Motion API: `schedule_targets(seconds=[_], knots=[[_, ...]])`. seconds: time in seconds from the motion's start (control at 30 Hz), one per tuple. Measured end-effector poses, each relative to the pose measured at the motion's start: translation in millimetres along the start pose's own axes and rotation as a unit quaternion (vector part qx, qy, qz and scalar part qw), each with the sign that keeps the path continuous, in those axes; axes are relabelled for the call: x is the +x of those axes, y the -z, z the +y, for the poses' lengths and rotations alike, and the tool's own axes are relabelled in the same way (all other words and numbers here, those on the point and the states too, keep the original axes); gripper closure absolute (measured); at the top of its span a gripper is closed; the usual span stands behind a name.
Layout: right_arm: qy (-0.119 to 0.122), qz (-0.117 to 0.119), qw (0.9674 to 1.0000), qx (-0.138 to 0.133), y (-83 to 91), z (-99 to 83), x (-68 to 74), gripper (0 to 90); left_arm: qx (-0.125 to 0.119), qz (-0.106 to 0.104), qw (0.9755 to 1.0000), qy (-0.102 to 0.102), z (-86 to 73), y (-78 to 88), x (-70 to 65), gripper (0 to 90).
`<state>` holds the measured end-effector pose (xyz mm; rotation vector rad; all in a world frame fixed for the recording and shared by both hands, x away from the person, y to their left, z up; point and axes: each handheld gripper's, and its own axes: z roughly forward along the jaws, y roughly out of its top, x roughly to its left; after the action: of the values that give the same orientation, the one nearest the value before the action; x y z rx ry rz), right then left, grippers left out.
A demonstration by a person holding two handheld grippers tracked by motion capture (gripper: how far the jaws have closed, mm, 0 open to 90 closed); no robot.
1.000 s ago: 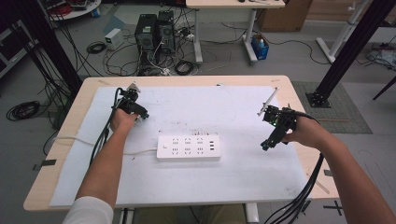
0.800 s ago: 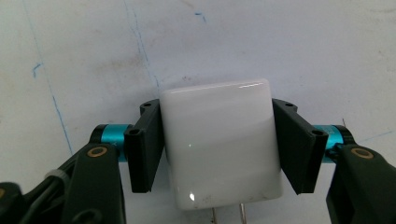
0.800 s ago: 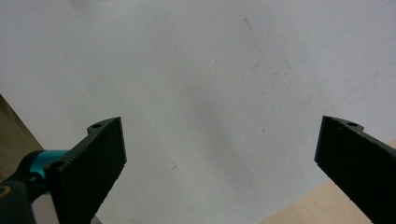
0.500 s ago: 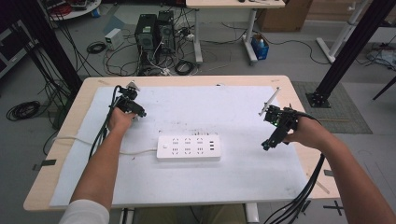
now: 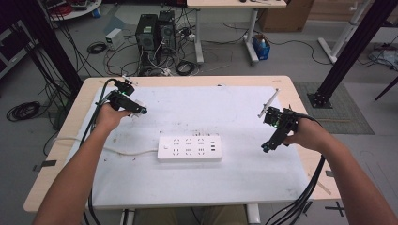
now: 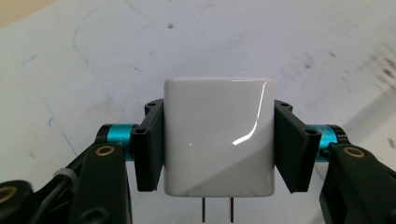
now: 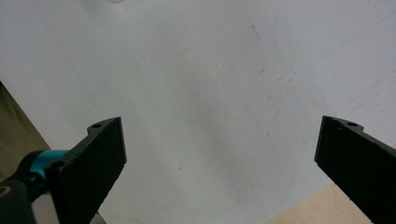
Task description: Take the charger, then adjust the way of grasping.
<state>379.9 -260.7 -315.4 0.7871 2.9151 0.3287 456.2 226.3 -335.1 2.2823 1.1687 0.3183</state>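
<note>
Your left gripper (image 6: 218, 149) is clamped on a white charger (image 6: 217, 140), one jaw on each side, its two prongs pointing back toward the camera. In the high view it sits over the far left of the white mat (image 5: 197, 178). The power strip (image 5: 189, 148) lies mid-mat, well apart. Your right gripper (image 5: 271, 141) hovers at the mat's right edge, jaws spread wide and empty.

glossy white plastic charger (image 6: 217, 135), metal prongs; matt black claw (image 6: 217, 149) jaws.
</note>
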Motion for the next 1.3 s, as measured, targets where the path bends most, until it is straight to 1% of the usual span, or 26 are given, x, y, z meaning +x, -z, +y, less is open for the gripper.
schedule_targets(seconds=[0.07, 0.1, 0.13, 0.23, 0.3, 0.37, 0.47, 0.53, 0.57, 0.63, 0.67, 0.77, 0.87, 0.9, 0.93, 1.0, 1.03, 1.07, 1.1, 1.13, 1.17, 1.2, 1.3], knots=[[0.001, -0.002, 1.0000, -0.001, 1.2, 0.2, 1.5, 1.4, -0.012, -0.013, 0.9998, -0.011, -1.1, 10.5, -6.4, 42.5], [0.002, -0.002, 1.0000, -0.003, 1.8, 0.1, 2.4, 1.4, -0.016, -0.019, 0.9995, -0.020, -1.9, 16.2, -10.2, 42.5], [0.003, -0.004, 1.0000, -0.004, 2.4, -0.1, 3.2, 1.4, -0.020, -0.022, 0.9991, -0.030, -2.9, 21.5, -14.2, 42.5], [0.006, -0.006, 1.0000, -0.004, 3.1, -0.8, 5.0, 1.4, -0.020, -0.025, 0.9977, -0.059, -5.9, 35.9, -26.3, 42.5], [0.007, -0.007, 0.9999, -0.008, 3.8, -0.9, 6.2, 1.4, -0.020, -0.025, 0.9968, -0.073, -8.0, 44.6, -34.0, 42.6], [0.009, -0.007, 0.9999, -0.010, 5.0, -0.6, 8.0, 1.4, -0.022, -0.030, 0.9956, -0.086, -9.9, 53.3, -41.8, 42.5], [0.013, -0.008, 0.9998, -0.014, 7.3, -0.3, 12.0, 1.4, -0.025, -0.036, 0.9929, -0.110, -12.3, 65.8, -54.3, 42.5], [0.016, -0.009, 0.9997, -0.016, 9.7, 0.1, 15.3, 1.4, -0.028, -0.046, 0.9899, -0.131, -13.8, 74.2, -63.9, 42.6], [0.017, -0.011, 0.9996, -0.017, 10.1, 0.5, 16.6, 1.4, -0.030, -0.050, 0.9889, -0.137, -14.4, 76.5, -67.3, 42.6], [0.019, -0.012, 0.9996, -0.018, 11.1, 1.1, 19.4, 1.4, -0.026, -0.060, 0.9861, -0.153, -15.6, 81.7, -75.9, 42.5], [0.023, -0.013, 0.9995, -0.018, 11.5, 1.5, 20.8, 1.4, -0.028, -0.066, 0.9842, -0.162, -16.4, 83.6, -80.3, 42.6], [0.026, -0.013, 0.9995, -0.014, 11.9, 2.8, 25.3, 1.4, -0.025, -0.090, 0.9751, -0.201, -17.9, 88.3, -91.6, 42.6], [0.027, -0.016, 0.9994, -0.015, 12.4, 4.2, 27.3, 1.4, -0.022, -0.104, 0.9679, -0.228, -18.9, 90.5, -101.2, 42.5], [0.027, -0.016, 0.9994, -0.015, 12.4, 4.2, 27.3, 1.4, -0.022, -0.104, 0.9679, -0.228, -18.9, 90.5, -101.2, 42.5], [0.025, -0.020, 0.9994, -0.015, 12.8, 5.6, 28.9, 1.4, -0.027, -0.114, 0.9642, -0.238, -19.1, 92.0, -106.8, 42.5], [0.023, -0.022, 0.9994, -0.016, 13.0, 6.3, 30.4, 1.4, -0.027, -0.122, 0.9608, -0.247, -18.0, 92.5, -111.2, 42.6], [0.015, -0.022, 0.9995, -0.016, 13.0, 6.6, 31.0, 1.4, -0.025, -0.127, 0.9592, -0.252, -16.8, 92.3, -113.4, 42.5], [0.003, -0.021, 0.9997, -0.015, 12.8, 6.8, 31.5, 1.4, -0.024, -0.131, 0.9579, -0.254, -15.4, 91.4, -115.4, 42.5], [0.003, -0.021, 0.9997, -0.015, 12.8, 6.8, 31.5, 1.4, -0.024, -0.131, 0.9579, -0.254, -15.4, 91.4, -115.4, 42.6], [-0.003, -0.020, 0.9996, -0.017, 12.6, 7.2, 31.5, 1.4, -0.021, -0.135, 0.9555, -0.262, -11.8, 89.6, -118.9, 42.6], [-0.015, -0.023, 0.9993, -0.025, 12.6, 7.7, 32.5, 1.4, -0.024, -0.138, 0.9545, -0.263, -10.2, 88.4, -120.9, 42.5], [-0.017, -0.024, 0.9992, -0.027, 12.8, 7.9, 32.8, 1.4, -0.024, -0.141, 0.9533, -0.266, -8.2, 87.7, -122.8, 42.5], [-0.035, -0.025, 0.9981, -0.044, 15.1, 8.9, 36.4, 1.4, -0.028, -0.151, 0.9495, -0.273, -2.5, 85.5, -129.7, 42.5]])
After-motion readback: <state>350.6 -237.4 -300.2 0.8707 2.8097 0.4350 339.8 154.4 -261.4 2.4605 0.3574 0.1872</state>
